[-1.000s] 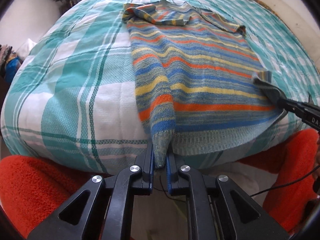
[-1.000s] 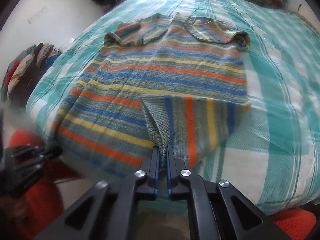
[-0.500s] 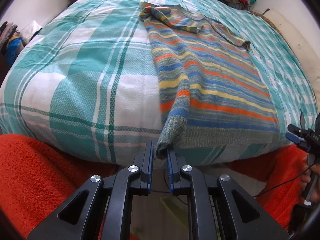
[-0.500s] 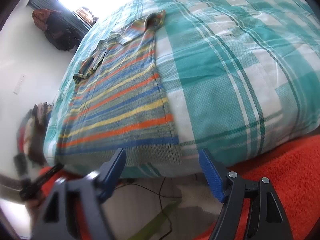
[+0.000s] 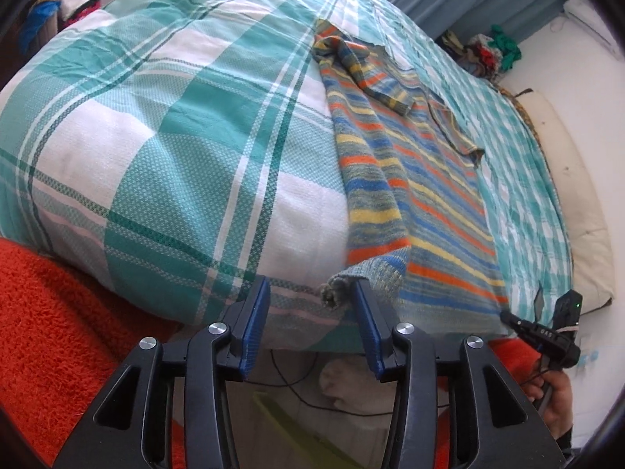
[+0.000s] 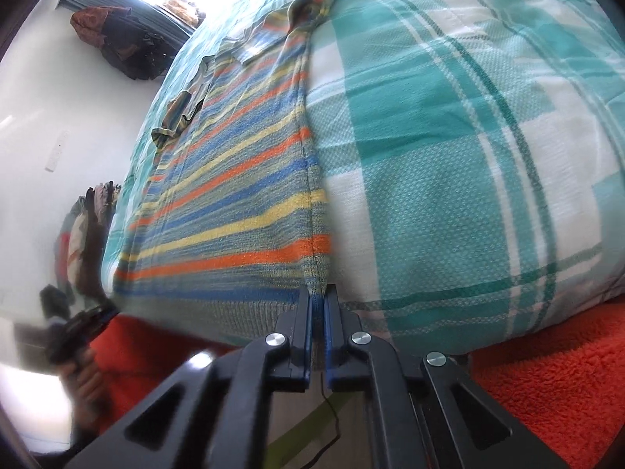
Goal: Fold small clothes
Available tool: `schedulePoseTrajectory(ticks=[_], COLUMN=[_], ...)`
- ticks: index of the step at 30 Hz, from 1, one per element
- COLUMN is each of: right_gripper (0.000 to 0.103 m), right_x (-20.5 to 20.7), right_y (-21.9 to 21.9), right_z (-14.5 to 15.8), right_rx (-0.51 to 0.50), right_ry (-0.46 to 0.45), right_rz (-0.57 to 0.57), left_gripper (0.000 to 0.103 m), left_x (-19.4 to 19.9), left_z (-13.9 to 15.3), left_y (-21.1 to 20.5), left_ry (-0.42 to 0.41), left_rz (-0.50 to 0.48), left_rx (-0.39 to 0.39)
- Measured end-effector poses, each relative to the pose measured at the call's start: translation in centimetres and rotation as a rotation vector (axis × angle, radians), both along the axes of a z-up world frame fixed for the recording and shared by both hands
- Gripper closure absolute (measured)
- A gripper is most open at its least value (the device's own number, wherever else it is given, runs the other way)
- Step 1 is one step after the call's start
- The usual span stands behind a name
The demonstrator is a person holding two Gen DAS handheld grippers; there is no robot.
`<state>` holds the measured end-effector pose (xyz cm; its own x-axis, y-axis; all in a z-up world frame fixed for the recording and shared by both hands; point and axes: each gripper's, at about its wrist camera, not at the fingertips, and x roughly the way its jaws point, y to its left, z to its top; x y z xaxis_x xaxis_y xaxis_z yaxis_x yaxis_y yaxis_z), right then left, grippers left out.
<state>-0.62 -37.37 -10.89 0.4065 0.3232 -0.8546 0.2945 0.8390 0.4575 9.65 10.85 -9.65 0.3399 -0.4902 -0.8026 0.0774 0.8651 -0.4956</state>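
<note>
We see sweater (image 6: 242, 179) lengthwise ahead | right gripper (image 6: 318, 305) pinches near hem corner | left gripper (image 5: 312, 312) opening, cuff loose between jaws

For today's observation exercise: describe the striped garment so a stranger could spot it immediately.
Start at the bed with the teal-and-white checked cover. Near its front edge lies a flat knitted sweater, its hem corner pinched in the right tongs. Only it carries orange, blue and yellow stripes.

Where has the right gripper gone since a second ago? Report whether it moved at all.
Yes. The right gripper moved off the folded flap in the striped sweater's middle to its bottom right hem corner, at the bed's edge, and is shut on it.
</note>
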Motion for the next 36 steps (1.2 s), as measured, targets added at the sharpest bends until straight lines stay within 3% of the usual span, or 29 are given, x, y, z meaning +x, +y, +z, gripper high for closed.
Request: schedulePoseTrajectory(ticks=[1,3,7,10,12,14,17,20,21,22,25,29,31,36], right_gripper=[0.099,0.099,0.099,0.099,0.099,0.099,0.099,0.099,0.099,0.099,0.099,0.099,0.099,0.099], right_x=[0.0,0.3,0.9,1.0,1.1,1.1,1.3,1.4,1.3,1.2,0.9,0.2,0.4,0.9], right_y=[-0.1,0.0,-0.6,-0.5,-0.4,-0.1,0.2,0.3,0.3,0.3,0.3,0.7,1.3,1.5], right_z=[0.1,-0.1,-1.3,-1.8,-1.9,-1.8,-1.7,-1.8,-1.8,-1.8,-1.3,-0.1,-0.4,-2.0], right_rx=[-0.011,-0.07,-0.107,-0.132,-0.148,-0.165,-0.196,-0.198,-0.201,-0.205,-0.205,-0.231,-0.256,-0.257], right_ry=[0.005,0.024,0.043,0.041,0.038,0.036,0.034,0.033,0.031,0.029,0.026,0.022,0.036,0.066], right_rz=[-0.007,-0.004,-0.033,-0.041,-0.041,-0.037,-0.019,-0.019,-0.019,-0.018,-0.021,-0.013,0.011,-0.001], left_gripper=[0.042,0.042,0.04,0.039,0.039,0.034,0.035,0.067,0.087,0.1,0.103,0.103,0.103,0.103], left_x=[0.2,0.9,1.9,2.5,2.4,2.4,2.7,2.4,2.3,2.2,1.6,0.6,0.9,0.5], left_z=[0.2,0.3,0.7,0.1,0.4,0.7,-0.6,-2.8,-3.5,-4.1,-2.6,0.9,0.0,-2.6], left_y=[0.0,-0.3,-0.4,-1.0,-0.7,0.2,-1.2,-5.0,-6.2,-7.0,-6.9,-2.3,-1.2,-3.1], left_ry=[-0.011,-0.013,-0.016,0.017,0.013,-0.005,0.064,0.139,0.161,0.181,0.138,0.022,0.047,0.06], left_rz=[-0.002,-0.027,-0.068,-0.091,-0.119,-0.084,-0.08,-0.175,-0.188,-0.192,-0.156,-0.02,-0.01,-0.028], left_rx=[-0.006,-0.006,-0.08,-0.064,-0.153,-0.213,-0.081,0.025,0.046,0.064,0.124,0.241,0.246,0.398])
